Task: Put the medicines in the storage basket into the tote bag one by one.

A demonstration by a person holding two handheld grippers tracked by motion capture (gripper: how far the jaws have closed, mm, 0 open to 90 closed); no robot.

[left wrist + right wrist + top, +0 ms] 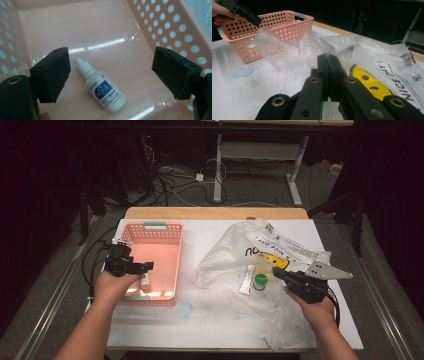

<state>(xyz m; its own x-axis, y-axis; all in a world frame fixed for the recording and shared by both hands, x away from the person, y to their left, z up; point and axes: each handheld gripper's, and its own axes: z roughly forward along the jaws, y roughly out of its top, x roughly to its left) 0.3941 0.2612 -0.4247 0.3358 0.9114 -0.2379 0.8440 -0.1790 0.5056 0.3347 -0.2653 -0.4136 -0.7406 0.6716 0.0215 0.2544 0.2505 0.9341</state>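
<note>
Bench carries a crumpled plastic bag and a pink perforated basket. One small white dropper bottle lies on its side on the basket floor, so we judge that item delivered. A green-capped bottle and a white tube remain on the bag (left to move, we reckon). Left tongs stand apart over the dropper bottle, clear of it. Right tongs are pressed together, empty, beside the bag.

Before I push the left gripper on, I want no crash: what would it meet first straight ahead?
Probably the dropper bottle lying on the basket floor, between the open left gripper pads; depth is hard to judge.
</note>
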